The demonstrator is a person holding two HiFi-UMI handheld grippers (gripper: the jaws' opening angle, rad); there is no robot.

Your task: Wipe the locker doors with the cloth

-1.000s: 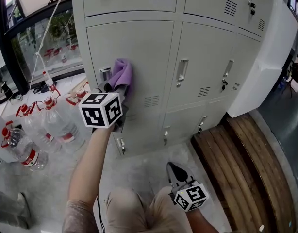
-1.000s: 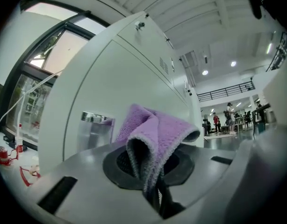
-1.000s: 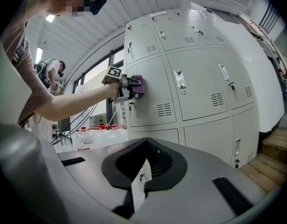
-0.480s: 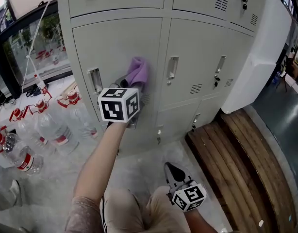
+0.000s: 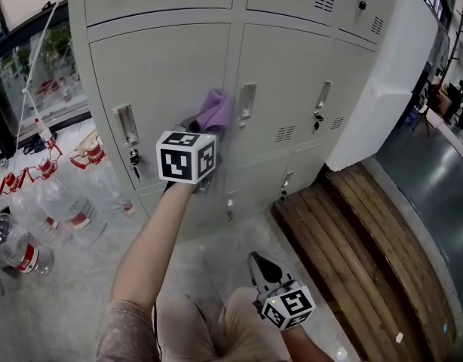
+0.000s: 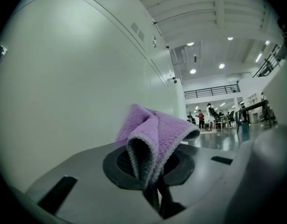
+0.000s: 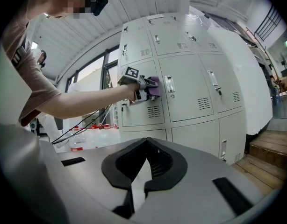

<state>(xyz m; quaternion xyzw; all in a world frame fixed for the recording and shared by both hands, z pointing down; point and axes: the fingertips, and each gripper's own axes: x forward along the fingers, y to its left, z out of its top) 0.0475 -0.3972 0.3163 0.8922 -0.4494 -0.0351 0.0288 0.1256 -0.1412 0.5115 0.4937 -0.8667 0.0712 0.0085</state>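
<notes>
A purple cloth (image 5: 215, 111) is pressed against the grey locker door (image 5: 164, 66), near that door's right edge and just left of the neighbouring door's handle (image 5: 247, 101). My left gripper (image 5: 205, 132) is shut on the cloth, arm stretched out, with its marker cube towards me. In the left gripper view the folded cloth (image 6: 155, 134) sticks up from the jaws beside the door's face (image 6: 64, 101). My right gripper (image 5: 256, 259) hangs low by my knees, shut and holding nothing. Its view shows the lockers (image 7: 181, 92) and the left gripper (image 7: 150, 88) with the cloth from afar.
Several water bottles (image 5: 62, 206) stand on the floor left of the lockers, below a window (image 5: 35, 81). A wooden platform (image 5: 352, 232) runs along the right. A white panel (image 5: 378, 89) leans beside the lockers' right end.
The left gripper has drawn the cloth rightwards across the door, from beside its left-hand handle to its right edge. The right gripper has stayed low.
</notes>
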